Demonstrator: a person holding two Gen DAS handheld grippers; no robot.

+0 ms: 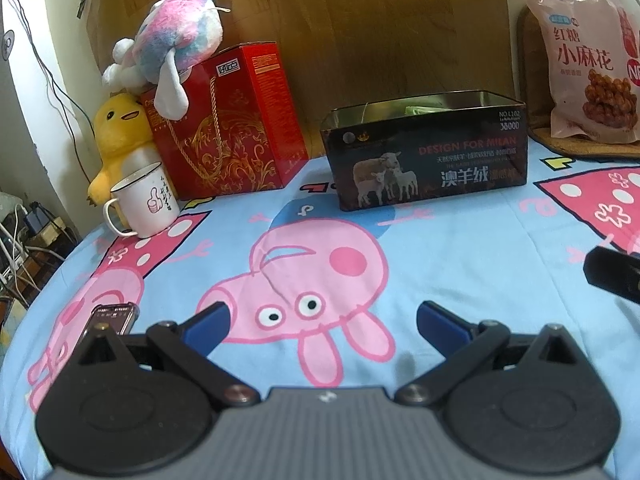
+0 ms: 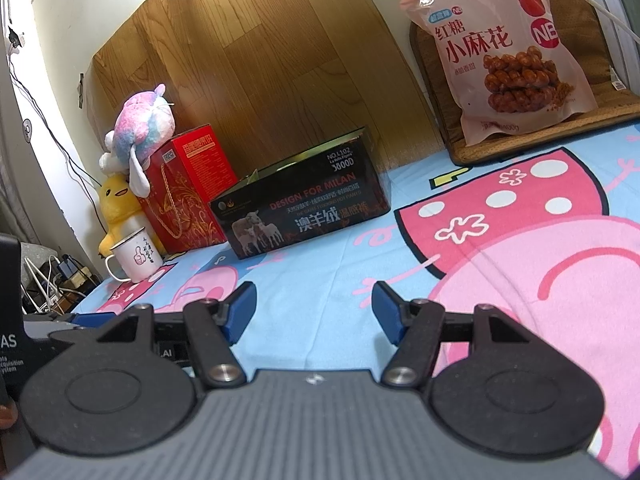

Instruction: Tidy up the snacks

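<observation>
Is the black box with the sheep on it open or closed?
Open. The black tin box has no lid on top; its inner walls show, and something pale green peeks out inside.

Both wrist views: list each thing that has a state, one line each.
Left gripper: open, empty.
Right gripper: open, empty.
Black tin: lid off, something green inside.
Snack bag: sealed, upright, leaning back.
Mug: upright.
Red gift box: closed, plush toy on top.

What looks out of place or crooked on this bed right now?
The pastel plush lies tipped head-down on the red gift box, one limb dangling over its front. A phone lies loose on the sheet beside the left gripper. Nothing looks spilled or damaged.
</observation>
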